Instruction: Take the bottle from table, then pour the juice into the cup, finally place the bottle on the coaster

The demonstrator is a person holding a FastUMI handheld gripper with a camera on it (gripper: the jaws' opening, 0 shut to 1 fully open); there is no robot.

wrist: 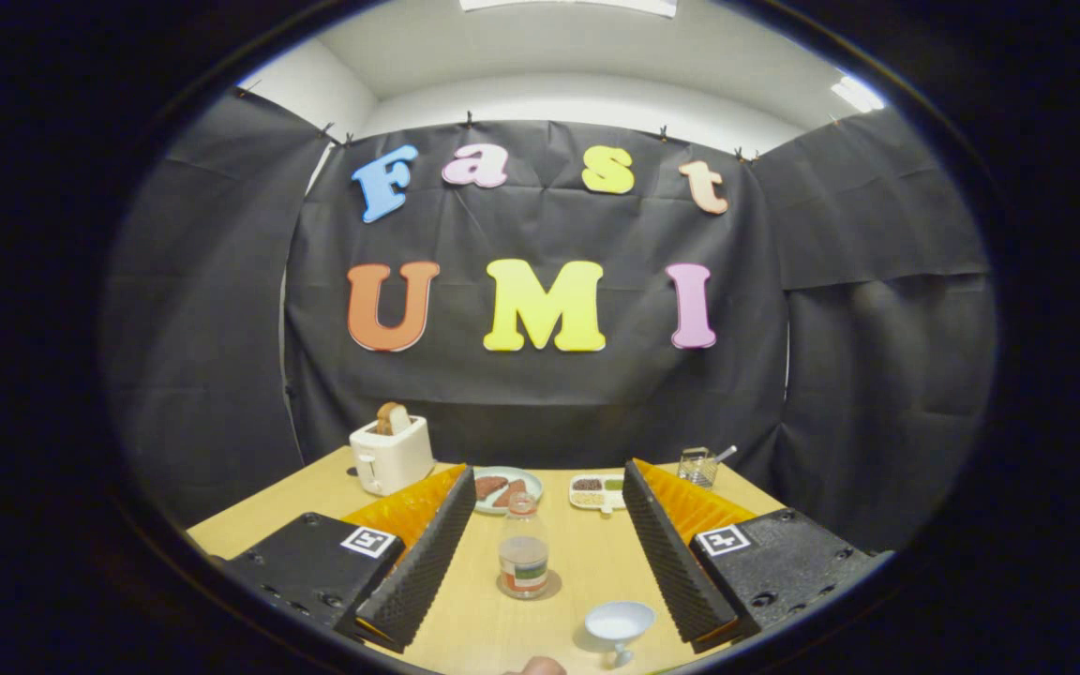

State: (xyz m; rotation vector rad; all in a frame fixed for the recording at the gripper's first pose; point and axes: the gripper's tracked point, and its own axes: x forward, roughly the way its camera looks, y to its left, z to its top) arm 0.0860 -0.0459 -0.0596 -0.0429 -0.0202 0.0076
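A small clear bottle (pixel 523 553) with a coloured label stands upright on the wooden table (pixel 587 562). A round brownish coaster (pixel 549 591) shows under its base. The bottle sits in the gap between my two fingers, touching neither. My gripper (pixel 549 472) is open wide, its fingers reaching forward on either side of the bottle. A small white stemmed cup (pixel 620 623) stands nearer to me than the bottle, close to the right finger (pixel 667 553); its inside looks pale.
Beyond the fingertips lie a plate (pixel 502 488) with brown pieces and a small white divided dish (pixel 596 492). A white toaster (pixel 392 454) holding bread stands at the back left. A clear glass with a utensil (pixel 699 466) stands at the back right. A person's fingertip (pixel 540 667) shows nearest to me.
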